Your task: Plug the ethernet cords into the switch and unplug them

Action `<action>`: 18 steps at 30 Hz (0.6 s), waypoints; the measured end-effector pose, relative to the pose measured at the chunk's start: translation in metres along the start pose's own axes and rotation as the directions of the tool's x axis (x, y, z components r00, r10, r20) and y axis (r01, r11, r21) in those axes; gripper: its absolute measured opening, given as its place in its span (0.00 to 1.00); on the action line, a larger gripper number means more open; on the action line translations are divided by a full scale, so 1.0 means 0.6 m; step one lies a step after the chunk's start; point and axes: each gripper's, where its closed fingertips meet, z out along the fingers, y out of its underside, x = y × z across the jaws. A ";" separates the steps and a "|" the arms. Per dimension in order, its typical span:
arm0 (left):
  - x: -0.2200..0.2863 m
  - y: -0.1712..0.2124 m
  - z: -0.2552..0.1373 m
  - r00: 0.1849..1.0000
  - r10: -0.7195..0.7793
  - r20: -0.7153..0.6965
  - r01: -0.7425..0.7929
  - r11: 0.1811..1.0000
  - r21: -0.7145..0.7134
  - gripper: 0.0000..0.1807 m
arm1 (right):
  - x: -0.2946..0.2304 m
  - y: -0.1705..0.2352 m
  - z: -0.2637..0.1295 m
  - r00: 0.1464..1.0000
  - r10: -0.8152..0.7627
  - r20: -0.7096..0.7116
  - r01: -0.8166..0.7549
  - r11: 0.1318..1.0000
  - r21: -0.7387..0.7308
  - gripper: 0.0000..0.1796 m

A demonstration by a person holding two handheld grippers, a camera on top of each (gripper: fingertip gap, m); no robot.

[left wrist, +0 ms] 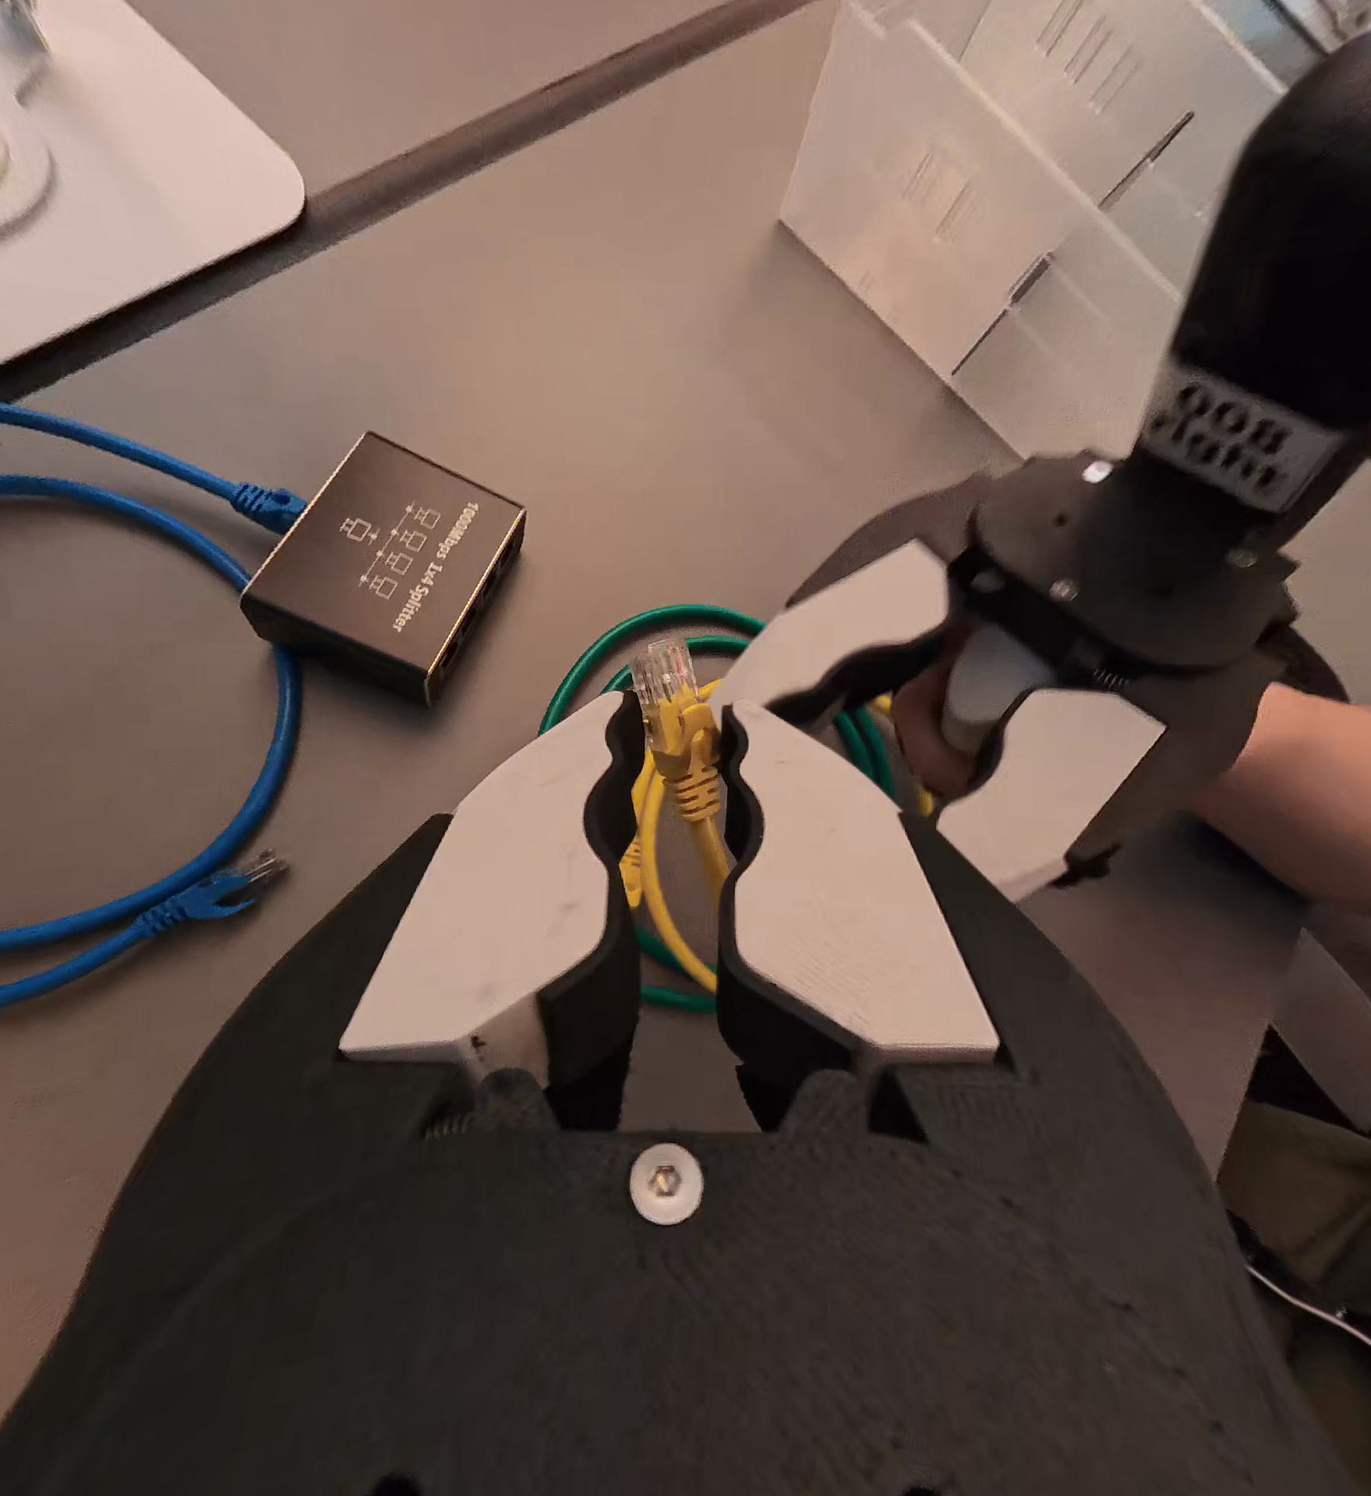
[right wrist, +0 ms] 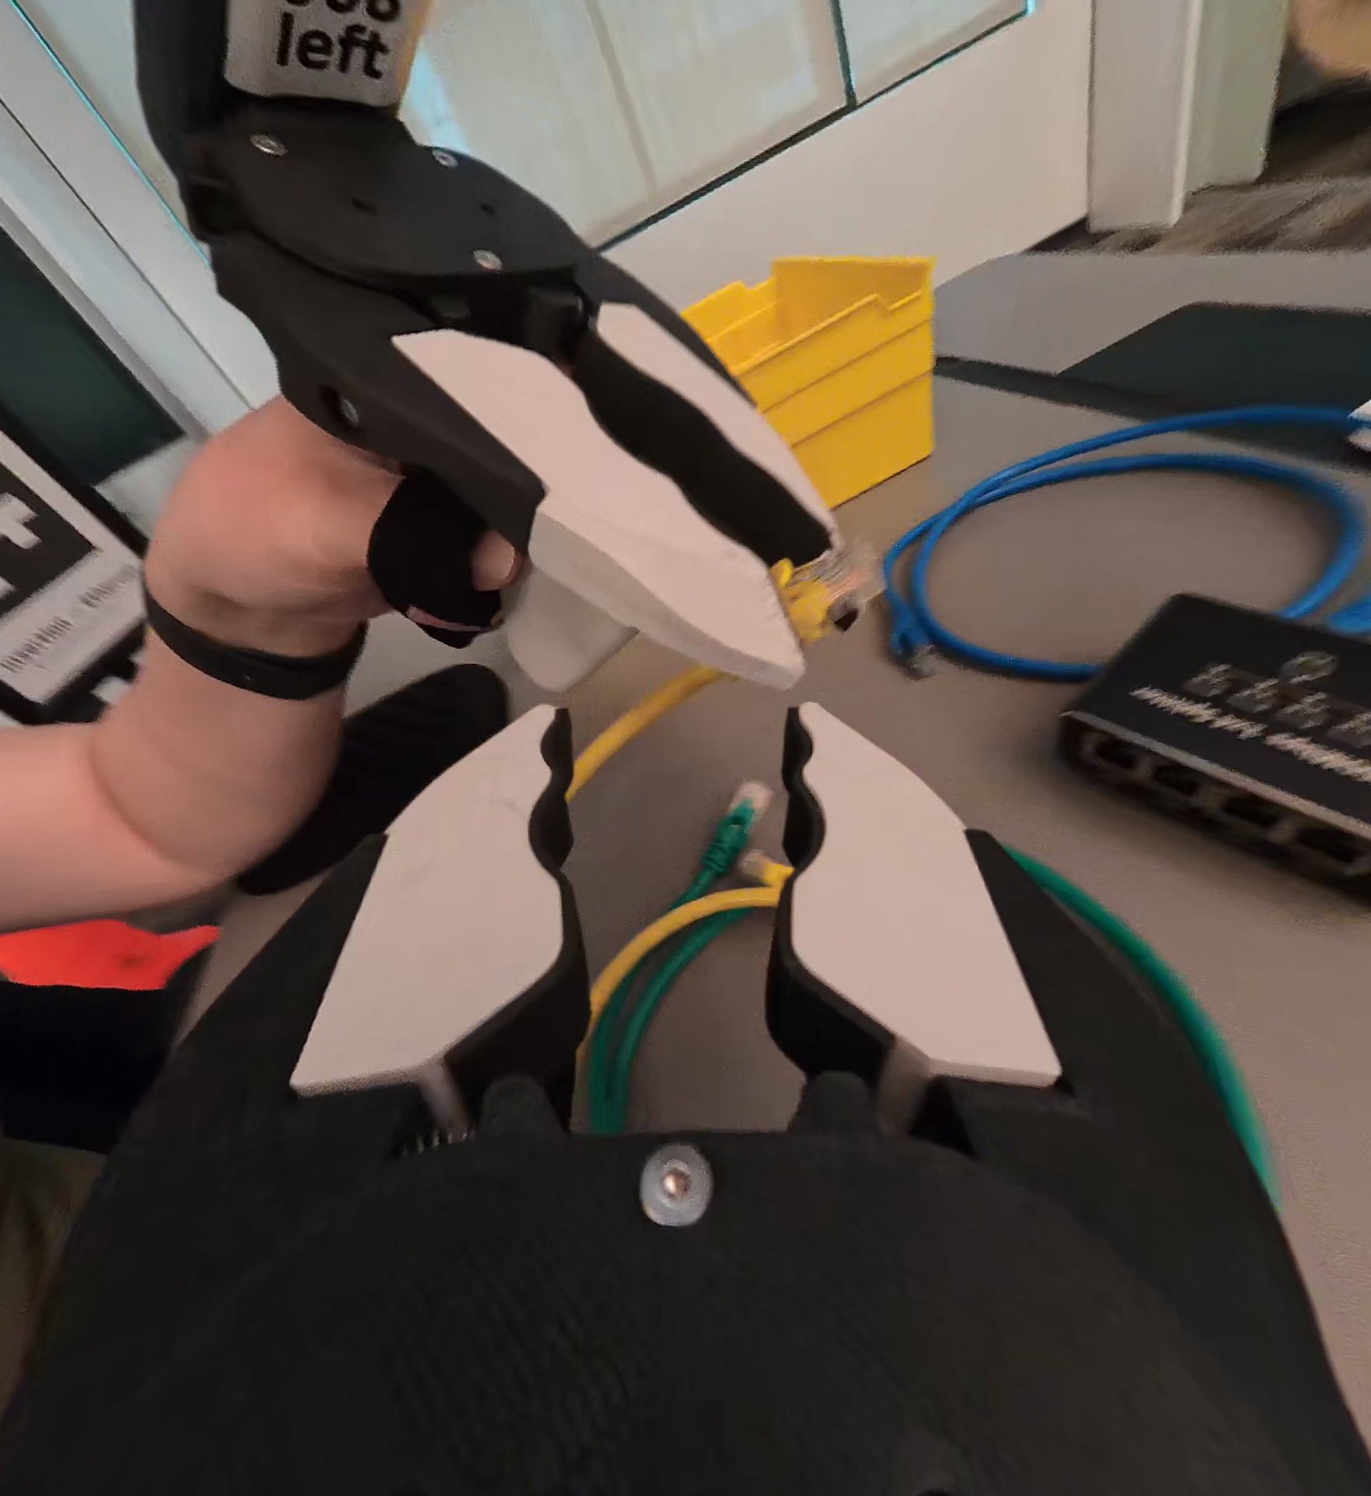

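The left claw is clamped on the yellow ethernet cord's plug, clear tip poking out at 12 o'clock. The right claw stands apart, gripping nothing, above the green ethernet cord on the grey desk. At 10 o'clock the black metal switch box holds what looks like one blue ethernet cord. Only the right wrist view shows the hand on the trigger and a yellow plastic bin.

Blue cord runs off left edge; green cord mostly hidden under grippers; switch blurred, right end cropped.
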 end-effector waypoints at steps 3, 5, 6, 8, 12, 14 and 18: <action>0.008 -0.007 -0.003 0.999 0.028 0.026 -0.029 0.999 0.021 0.10 | -0.020 0.008 0.018 0.985 0.153 0.085 -0.153 0.988 -0.005 0.28; 0.009 -0.011 -0.007 0.998 0.054 0.038 -0.055 0.998 0.036 0.10 | -0.037 0.005 0.020 0.961 0.203 0.187 -0.206 0.978 -0.002 0.11; 0.019 -0.015 -0.010 0.999 0.032 -0.016 -0.031 0.998 0.055 0.10 | -0.037 0.004 0.018 0.953 0.221 0.206 -0.226 0.974 -0.002 0.06; 0.037 -0.025 -0.017 0.991 -0.020 -0.135 0.033 0.995 0.091 0.10 | -0.042 -0.003 0.010 0.939 0.221 0.263 -0.234 0.972 0.019 0.05; 0.070 -0.034 -0.035 0.932 -0.054 -0.358 0.099 0.989 0.109 0.10 | -0.045 -0.001 -0.003 0.948 0.171 0.268 -0.172 0.985 -0.019 0.04; 0.081 -0.039 -0.049 0.879 -0.086 -0.469 0.152 0.983 0.106 0.17 | -0.058 -0.004 -0.013 0.946 0.118 0.303 -0.113 0.993 -0.033 0.04; 0.099 -0.036 -0.064 0.749 -0.089 -0.657 0.190 0.978 0.084 0.28 | -0.085 0.002 -0.031 0.923 0.087 0.375 -0.050 0.993 -0.109 0.04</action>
